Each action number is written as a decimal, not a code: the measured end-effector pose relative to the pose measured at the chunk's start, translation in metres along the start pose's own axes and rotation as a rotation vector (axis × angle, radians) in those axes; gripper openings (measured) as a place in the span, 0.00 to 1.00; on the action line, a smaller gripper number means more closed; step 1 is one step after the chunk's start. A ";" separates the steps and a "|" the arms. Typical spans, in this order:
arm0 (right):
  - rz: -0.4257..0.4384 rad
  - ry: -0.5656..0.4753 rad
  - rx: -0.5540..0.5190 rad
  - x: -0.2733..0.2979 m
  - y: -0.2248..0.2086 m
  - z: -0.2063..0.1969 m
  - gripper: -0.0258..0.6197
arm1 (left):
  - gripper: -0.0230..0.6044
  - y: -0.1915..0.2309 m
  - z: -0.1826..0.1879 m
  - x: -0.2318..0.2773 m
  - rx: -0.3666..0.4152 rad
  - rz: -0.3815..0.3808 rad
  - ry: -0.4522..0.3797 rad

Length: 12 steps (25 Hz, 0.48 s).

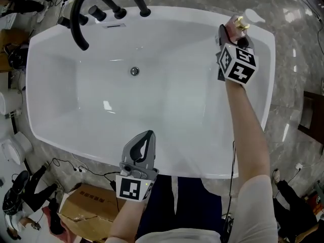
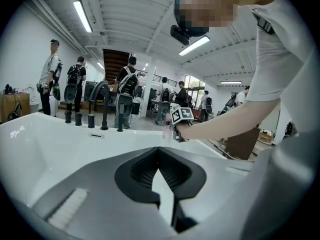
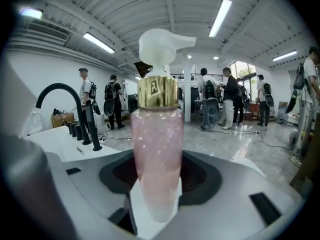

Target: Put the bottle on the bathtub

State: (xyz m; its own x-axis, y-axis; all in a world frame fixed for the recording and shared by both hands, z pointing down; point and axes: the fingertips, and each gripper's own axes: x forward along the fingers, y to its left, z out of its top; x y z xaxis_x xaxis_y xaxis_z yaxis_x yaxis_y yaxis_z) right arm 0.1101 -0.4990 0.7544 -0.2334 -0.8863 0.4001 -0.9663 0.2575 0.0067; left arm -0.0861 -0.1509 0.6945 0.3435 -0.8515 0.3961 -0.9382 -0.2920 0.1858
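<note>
A pink bottle (image 1: 236, 28) with a gold collar and a white pump head is upright at the far right corner of the white bathtub's rim (image 1: 152, 14). My right gripper (image 1: 227, 36) is shut on the bottle. In the right gripper view the bottle (image 3: 155, 149) fills the middle, standing between the jaws of the right gripper (image 3: 155, 194); whether its base touches the rim is hidden. My left gripper (image 1: 148, 135) hangs over the tub's near rim, shut and empty. In its own view the left gripper (image 2: 159, 156) points across the tub (image 2: 50, 134) toward the right arm.
A black arched faucet (image 1: 81, 14) with several black knobs stands on the far left rim; the drain (image 1: 134, 71) lies in the basin. A cardboard box (image 1: 86, 206) and cables lie on the floor by my legs. Several people (image 3: 227, 96) stand in the background.
</note>
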 end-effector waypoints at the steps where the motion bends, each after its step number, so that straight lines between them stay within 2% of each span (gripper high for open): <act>1: -0.011 -0.004 -0.002 0.007 -0.001 0.002 0.38 | 0.05 0.003 0.001 0.000 0.008 0.005 -0.008; 4: -0.045 -0.010 -0.013 0.024 -0.004 0.009 0.38 | 0.05 0.008 0.001 0.001 0.024 0.012 -0.024; 8: -0.071 -0.027 -0.012 0.039 -0.012 0.020 0.38 | 0.05 0.010 -0.004 0.009 0.015 0.010 -0.002; 12: -0.072 -0.062 -0.002 0.045 -0.014 0.032 0.38 | 0.05 0.017 -0.006 0.015 0.018 0.022 -0.015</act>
State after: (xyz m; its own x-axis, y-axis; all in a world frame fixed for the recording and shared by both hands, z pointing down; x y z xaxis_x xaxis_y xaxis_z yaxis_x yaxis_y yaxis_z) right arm 0.1091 -0.5550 0.7426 -0.1698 -0.9245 0.3413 -0.9805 0.1932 0.0354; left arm -0.0971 -0.1662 0.7087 0.3219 -0.8643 0.3865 -0.9463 -0.2806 0.1606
